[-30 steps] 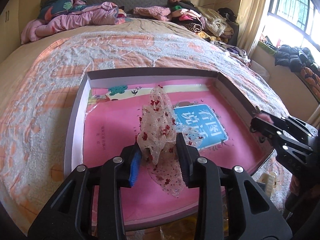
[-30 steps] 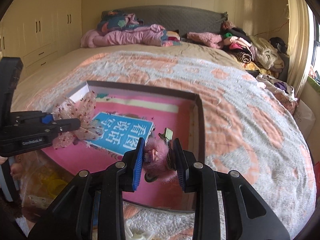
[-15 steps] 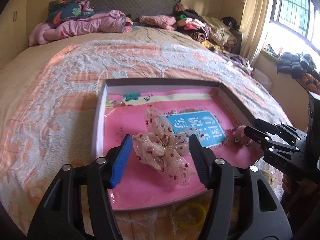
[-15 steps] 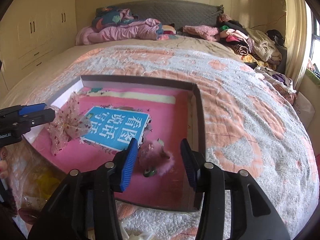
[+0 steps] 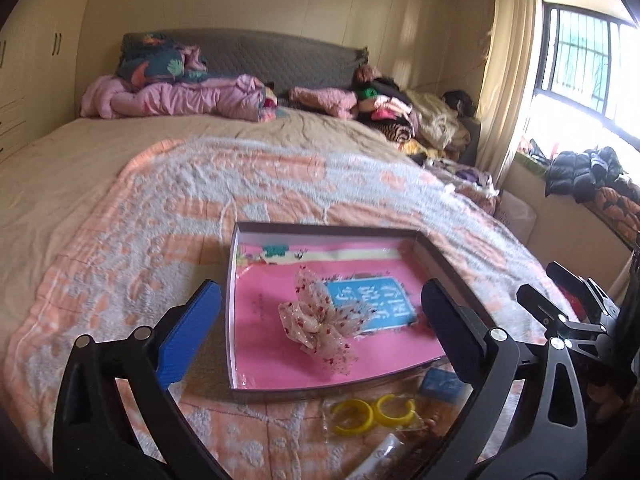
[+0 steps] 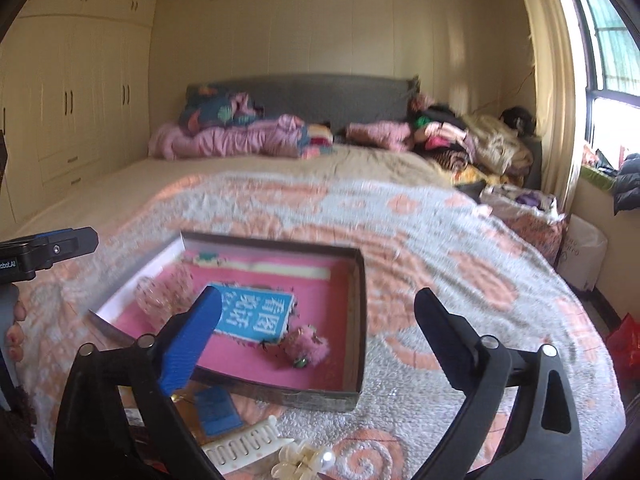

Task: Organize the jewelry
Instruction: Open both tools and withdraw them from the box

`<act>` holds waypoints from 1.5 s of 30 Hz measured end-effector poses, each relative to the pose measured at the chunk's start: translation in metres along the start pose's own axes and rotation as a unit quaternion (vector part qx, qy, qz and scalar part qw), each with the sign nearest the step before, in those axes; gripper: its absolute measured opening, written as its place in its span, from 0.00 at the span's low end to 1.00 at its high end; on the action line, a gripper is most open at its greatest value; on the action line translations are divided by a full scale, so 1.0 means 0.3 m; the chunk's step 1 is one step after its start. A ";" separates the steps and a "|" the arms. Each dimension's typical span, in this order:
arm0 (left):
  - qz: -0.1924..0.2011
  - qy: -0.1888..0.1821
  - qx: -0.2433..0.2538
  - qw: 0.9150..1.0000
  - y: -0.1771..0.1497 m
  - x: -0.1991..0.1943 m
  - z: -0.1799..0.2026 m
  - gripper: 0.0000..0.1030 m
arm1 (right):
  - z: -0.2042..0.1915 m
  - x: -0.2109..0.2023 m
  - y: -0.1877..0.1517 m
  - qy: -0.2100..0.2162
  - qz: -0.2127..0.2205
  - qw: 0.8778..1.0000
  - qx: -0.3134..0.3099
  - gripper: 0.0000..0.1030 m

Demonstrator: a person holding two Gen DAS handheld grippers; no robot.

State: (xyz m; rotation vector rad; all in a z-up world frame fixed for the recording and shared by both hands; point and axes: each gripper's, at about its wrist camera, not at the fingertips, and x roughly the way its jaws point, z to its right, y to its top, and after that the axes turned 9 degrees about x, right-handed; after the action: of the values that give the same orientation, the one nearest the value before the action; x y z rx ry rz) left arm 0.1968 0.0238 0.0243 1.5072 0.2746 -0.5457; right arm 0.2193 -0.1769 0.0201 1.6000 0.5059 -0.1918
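Note:
A shallow box (image 5: pixel 231 304) with a pink lining and a blue label lies on the patterned bedspread. In it rest a sheer bow with red dots (image 5: pixel 316 320) and, toward its right side, a fluffy pink hair clip (image 6: pixel 306 346). My left gripper (image 5: pixel 320 288) hovers above and short of the box, its jaws opening wide, gripping nothing. My right gripper (image 6: pixel 318 293) hangs back over the box's near right corner, its jaws opening too, with nothing held. The bow (image 6: pixel 160 296) is blurred in the right wrist view. Each gripper shows at the edge of the other's view: the left gripper (image 6: pixel 60 244) and the right gripper (image 5: pixel 560 292).
In front of the box lie yellow bangles (image 5: pixel 374 412) in a clear bag, a small blue packet (image 6: pixel 218 408), a white comb (image 6: pixel 244 444) and a cream pearl claw clip (image 6: pixel 304 460). Bedding and clothes (image 5: pixel 180 96) pile up at the headboard. A wardrobe (image 6: pixel 72 100) stands left.
Both grippers went from shut to wide open, dropping the bow and the pink clip into the box. Both have pulled back and risen, so the box looks smaller and farther.

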 end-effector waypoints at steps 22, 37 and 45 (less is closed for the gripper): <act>0.072 -0.017 0.016 0.997 -0.057 -0.277 0.071 0.89 | -0.057 -0.297 -0.050 -0.019 0.052 0.998 -0.020 0.94; 0.056 -0.030 0.043 0.997 -0.162 -0.350 0.114 0.89 | -0.111 -0.387 -0.125 -0.001 0.046 0.998 -0.030 0.94; 0.023 -0.044 0.057 0.997 -0.252 -0.341 0.134 0.89 | -0.103 -0.404 -0.178 -0.003 0.032 0.999 -0.037 0.94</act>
State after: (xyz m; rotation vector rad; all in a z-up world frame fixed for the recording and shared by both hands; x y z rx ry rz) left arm 0.0655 0.0036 0.0125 1.5908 0.1424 -0.5983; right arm 0.0837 -0.1705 0.0256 1.5398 0.4515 -0.1288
